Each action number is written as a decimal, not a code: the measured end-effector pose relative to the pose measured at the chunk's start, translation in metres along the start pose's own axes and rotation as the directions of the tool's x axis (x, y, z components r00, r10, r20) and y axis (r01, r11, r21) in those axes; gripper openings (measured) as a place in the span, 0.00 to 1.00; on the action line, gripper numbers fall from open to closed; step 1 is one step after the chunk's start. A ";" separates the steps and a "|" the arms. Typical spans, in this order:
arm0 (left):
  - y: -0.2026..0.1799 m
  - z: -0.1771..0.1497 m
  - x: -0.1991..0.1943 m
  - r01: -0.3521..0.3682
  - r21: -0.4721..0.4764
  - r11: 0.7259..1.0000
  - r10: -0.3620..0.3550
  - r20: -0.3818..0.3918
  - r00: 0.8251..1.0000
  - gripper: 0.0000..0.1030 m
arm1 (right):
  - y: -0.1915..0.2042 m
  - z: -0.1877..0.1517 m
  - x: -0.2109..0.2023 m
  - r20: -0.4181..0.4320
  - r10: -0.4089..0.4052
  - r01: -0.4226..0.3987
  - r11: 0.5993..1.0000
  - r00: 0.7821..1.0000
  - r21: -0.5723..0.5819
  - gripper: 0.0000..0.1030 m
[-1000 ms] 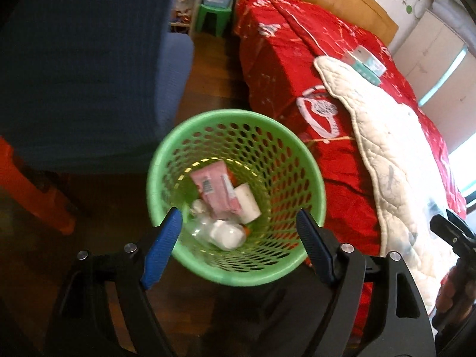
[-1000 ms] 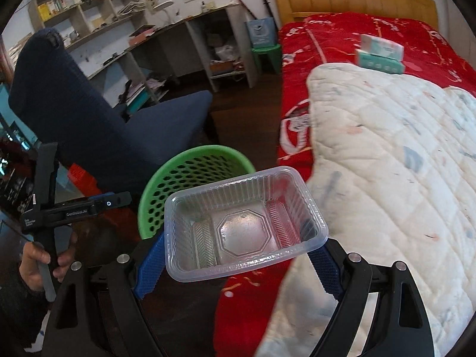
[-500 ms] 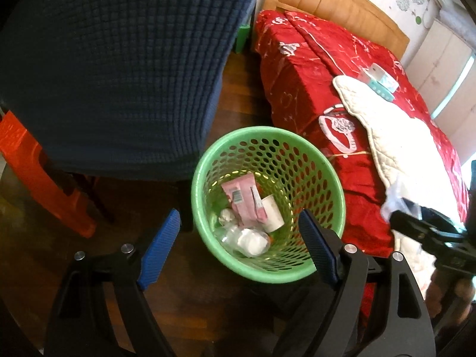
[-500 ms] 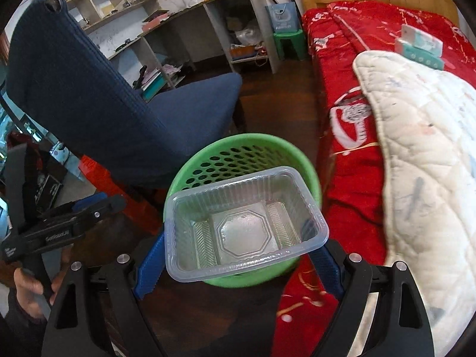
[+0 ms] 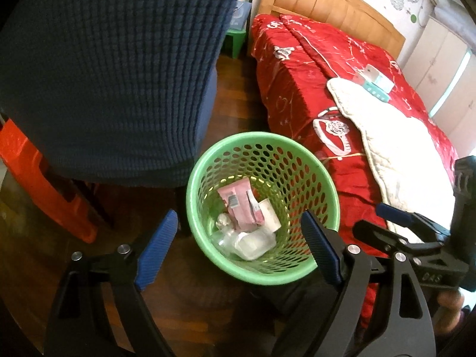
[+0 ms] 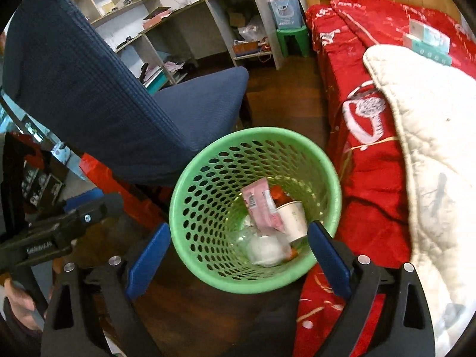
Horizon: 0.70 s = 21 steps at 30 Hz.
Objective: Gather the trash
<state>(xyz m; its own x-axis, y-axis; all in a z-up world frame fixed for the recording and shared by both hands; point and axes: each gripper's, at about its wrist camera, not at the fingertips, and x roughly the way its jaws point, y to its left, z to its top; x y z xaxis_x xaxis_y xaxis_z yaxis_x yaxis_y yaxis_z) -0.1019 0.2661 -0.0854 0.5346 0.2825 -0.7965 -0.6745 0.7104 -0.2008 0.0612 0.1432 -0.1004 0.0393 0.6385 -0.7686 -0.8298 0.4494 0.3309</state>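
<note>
Green perforated waste basket (image 5: 324,184) (image 6: 208,178): stands upright on the dark wooden floor (image 5: 226,110) (image 6: 279,95), between a navy fabric-covered chair (image 5: 113,68) (image 6: 98,89) and the side of the bed, just beside both. Contents, at the bottom: pink wrapper with a barcode (image 5: 241,205) (image 6: 261,208), leaning on the inner wall; white paper cup (image 5: 269,212) (image 6: 293,217) lying on its side next to it; clear plastic container (image 5: 253,242) (image 6: 267,250) lying lowest, partly over a clear crumpled item that cannot be told apart; a small orange-red piece (image 6: 278,192) behind the wrapper. Left gripper (image 5: 238,247): blue-padded jaws wide and opening, nothing between them, poised above the basket's near rim. Right gripper (image 6: 238,258): jaws wide and opening, nothing between the pads, likewise over the basket's near rim; also seen at the right edge of the left wrist view (image 5: 395,223). Bed: red patterned bedspread (image 5: 300,68) (image 6: 366,178), white quilted blanket (image 5: 398,154) (image 6: 440,154) laid over it, two stacked white-and-teal boxes (image 5: 376,81) (image 6: 428,41) resting by the blanket's far edge, wooden headboard (image 5: 327,3) behind. Other: green plastic stool (image 6: 293,40) at the desk with shelves (image 6: 208,9); red-orange plastic object (image 5: 35,175) beside the chair.
</note>
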 end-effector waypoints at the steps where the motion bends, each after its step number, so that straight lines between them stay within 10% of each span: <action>1: -0.002 0.000 -0.001 0.000 0.005 1.000 0.000 0.002 1.000 0.83 | -0.001 0.000 -0.004 0.004 -0.014 0.014 1.000 1.000 -0.005 0.88; 21: -0.104 0.004 -0.026 0.046 0.234 0.971 -0.067 0.082 0.994 0.94 | -0.046 -0.054 -0.109 0.093 -0.355 0.349 0.934 0.930 0.070 0.92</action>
<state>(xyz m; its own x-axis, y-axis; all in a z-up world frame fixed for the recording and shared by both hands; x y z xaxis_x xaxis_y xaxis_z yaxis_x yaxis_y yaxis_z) -0.0436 0.1881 -0.0418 0.6185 0.2861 -0.7319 -0.5114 0.8536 -0.0985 0.0653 0.0198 -0.0615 0.3825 0.4926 -0.7817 -0.7229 0.6865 0.0788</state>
